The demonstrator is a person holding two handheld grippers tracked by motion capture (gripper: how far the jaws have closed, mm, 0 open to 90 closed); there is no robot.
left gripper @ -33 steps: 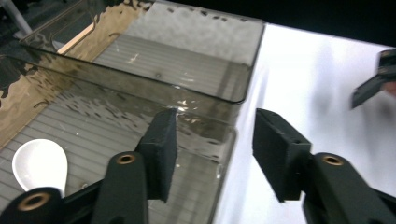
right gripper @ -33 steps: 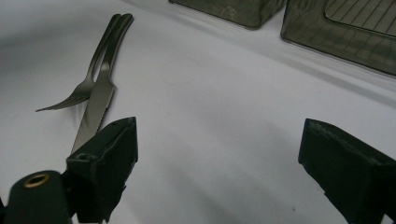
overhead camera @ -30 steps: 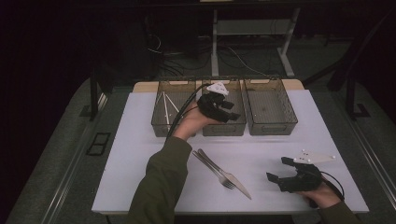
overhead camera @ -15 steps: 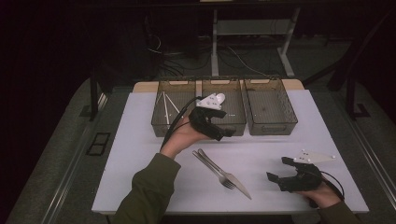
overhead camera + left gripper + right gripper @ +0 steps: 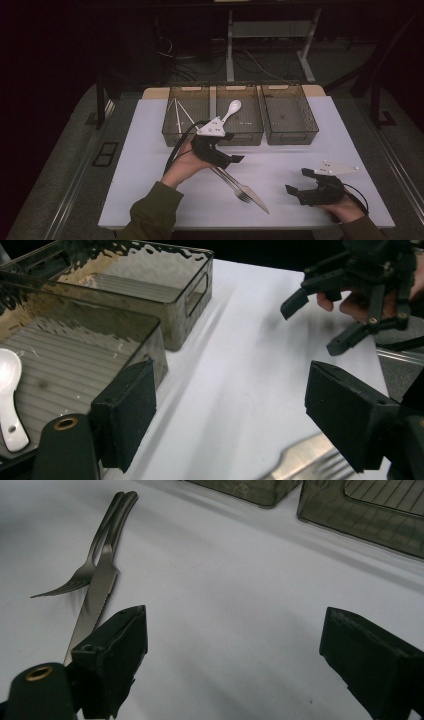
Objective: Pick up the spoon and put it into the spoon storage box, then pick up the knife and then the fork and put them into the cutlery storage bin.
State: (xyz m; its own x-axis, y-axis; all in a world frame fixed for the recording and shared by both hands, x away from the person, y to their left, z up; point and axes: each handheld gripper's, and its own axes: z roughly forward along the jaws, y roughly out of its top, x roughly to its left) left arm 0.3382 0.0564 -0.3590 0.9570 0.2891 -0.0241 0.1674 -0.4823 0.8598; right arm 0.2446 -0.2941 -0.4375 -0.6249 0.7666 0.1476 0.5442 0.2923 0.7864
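White spoon now lies in the middle tray, behind the left tool, whose jaws have just opened empty. Fork and knife wait below it; right tool rests open.

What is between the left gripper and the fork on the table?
Nothing visible. The left gripper hangs open right by the handles of the fork and knife, which lie side by side on bare table.
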